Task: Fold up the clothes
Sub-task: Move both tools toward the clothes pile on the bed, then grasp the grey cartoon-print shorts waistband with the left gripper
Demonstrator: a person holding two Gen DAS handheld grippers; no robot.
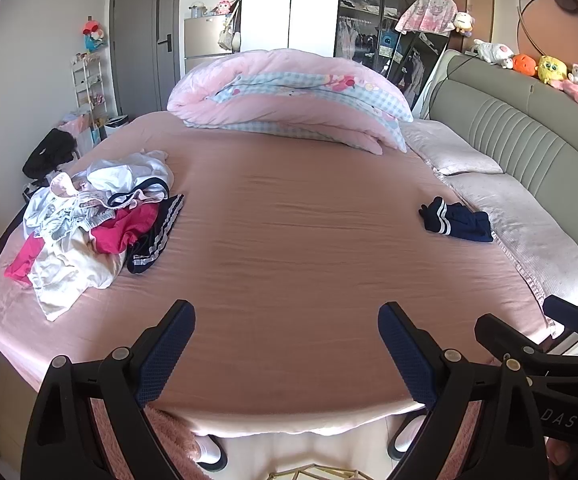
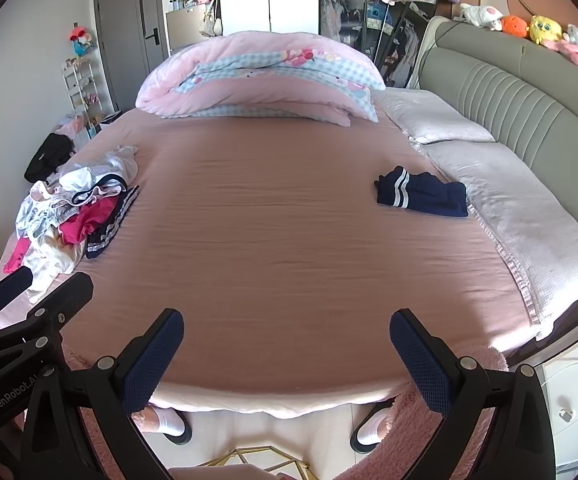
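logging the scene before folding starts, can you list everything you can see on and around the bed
bed sheet: one, pink, covers the mattress
clothes pile: one heap, white, magenta and navy, left side of the bed
folded garment: one, navy with white stripes, right side by the pillows
duvet: one, pink with blue check, bundled at the far end
pillows: two, pale pink, along the headboard
headboard: one, grey-green, padded, right side
plush toys: several, mixed colours, on top of the headboard
wardrobe: one, dark, glass-fronted, far wall
door: one, grey, far left
black bag: one, left of the bed
feet: two, white socks, dark shoes, below the bed edge
left gripper: open, empty, over the near edge
right gripper: open, empty, over the near edge
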